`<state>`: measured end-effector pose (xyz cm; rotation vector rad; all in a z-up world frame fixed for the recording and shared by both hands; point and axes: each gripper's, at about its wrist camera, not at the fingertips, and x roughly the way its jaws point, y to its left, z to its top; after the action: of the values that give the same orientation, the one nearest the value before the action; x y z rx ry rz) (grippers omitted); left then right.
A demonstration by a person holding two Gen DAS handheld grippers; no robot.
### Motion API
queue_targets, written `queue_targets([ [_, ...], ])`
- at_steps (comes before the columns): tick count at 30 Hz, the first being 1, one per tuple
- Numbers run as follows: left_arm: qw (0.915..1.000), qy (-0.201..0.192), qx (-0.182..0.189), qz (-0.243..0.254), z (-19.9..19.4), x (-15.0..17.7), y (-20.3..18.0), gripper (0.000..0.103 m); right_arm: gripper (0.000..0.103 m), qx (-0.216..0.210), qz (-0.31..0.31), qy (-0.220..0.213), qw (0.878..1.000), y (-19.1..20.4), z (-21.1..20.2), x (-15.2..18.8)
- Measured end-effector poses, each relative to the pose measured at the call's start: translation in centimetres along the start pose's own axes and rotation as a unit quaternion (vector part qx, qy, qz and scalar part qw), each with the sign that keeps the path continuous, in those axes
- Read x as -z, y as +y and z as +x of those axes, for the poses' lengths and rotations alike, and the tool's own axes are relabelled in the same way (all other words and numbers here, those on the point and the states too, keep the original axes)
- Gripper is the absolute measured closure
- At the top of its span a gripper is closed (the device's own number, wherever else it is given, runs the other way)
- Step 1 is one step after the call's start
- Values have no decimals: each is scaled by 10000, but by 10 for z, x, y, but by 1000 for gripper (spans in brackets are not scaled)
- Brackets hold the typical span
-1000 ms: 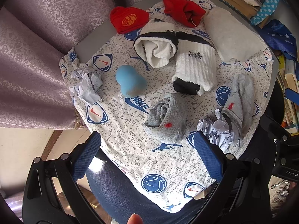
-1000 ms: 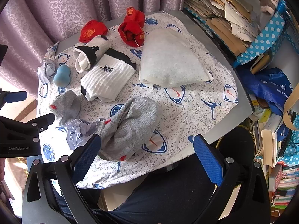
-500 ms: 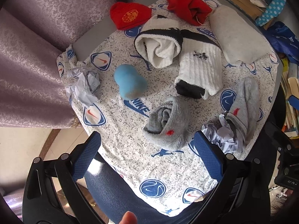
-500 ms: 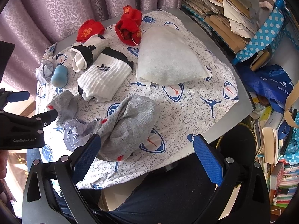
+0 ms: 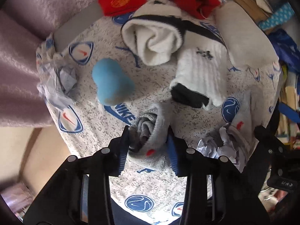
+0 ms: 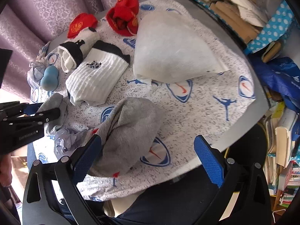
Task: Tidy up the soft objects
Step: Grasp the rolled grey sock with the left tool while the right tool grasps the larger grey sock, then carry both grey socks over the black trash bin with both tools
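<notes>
The left hand-held gripper (image 5: pixel 149 140) points straight down, its jaws just closed in on the rolled grey sock (image 5: pixel 150 138) between them — pads pressing its sides. Best to keep the squeeze firm and lift straight up, clear of the crumpled paper (image 5: pixel 215 146) beside it. The right hand-held gripper (image 6: pixel 148 155) stands wide open, holding nothing, over the flat grey sock (image 6: pixel 129 129).

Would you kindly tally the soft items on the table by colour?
Red socks: 2
White socks: 2
Grey socks: 2
Blue sponge: 1
White cloth: 1
Crumpled paper: 2
Total: 10
</notes>
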<state>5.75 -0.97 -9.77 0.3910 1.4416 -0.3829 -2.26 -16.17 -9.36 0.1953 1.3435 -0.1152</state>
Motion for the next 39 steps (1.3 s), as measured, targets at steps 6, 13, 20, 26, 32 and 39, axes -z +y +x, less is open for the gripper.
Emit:
queue_targets([
  [6, 9998, 30, 126, 176, 10, -1, -7, 45, 10, -154, -71, 201, 9997, 3, 25, -5],
  [13, 9998, -94, 161, 35, -4, 7, -8, 79, 79, -438, -454, 68, 9980, 16, 16, -5],
  [20, 9989, -384, 252, -33, -47, 23, 6, 79, 81, -519, -419, -498, 9965, -8, -29, -10],
  [26, 9980, -610, 169, 42, -75, 33, 8, 79, 82, -529, -332, -686, 9957, -27, -48, -8],
  [32, 9950, -823, 147, 549, -85, 18, -38, 79, 82, -416, -240, -834, 9954, -41, -61, 2],
  [39, 9878, -924, 201, 1235, -91, 3, -96, 79, 82, -333, 155, -1017, 9941, -72, -74, 20],
])
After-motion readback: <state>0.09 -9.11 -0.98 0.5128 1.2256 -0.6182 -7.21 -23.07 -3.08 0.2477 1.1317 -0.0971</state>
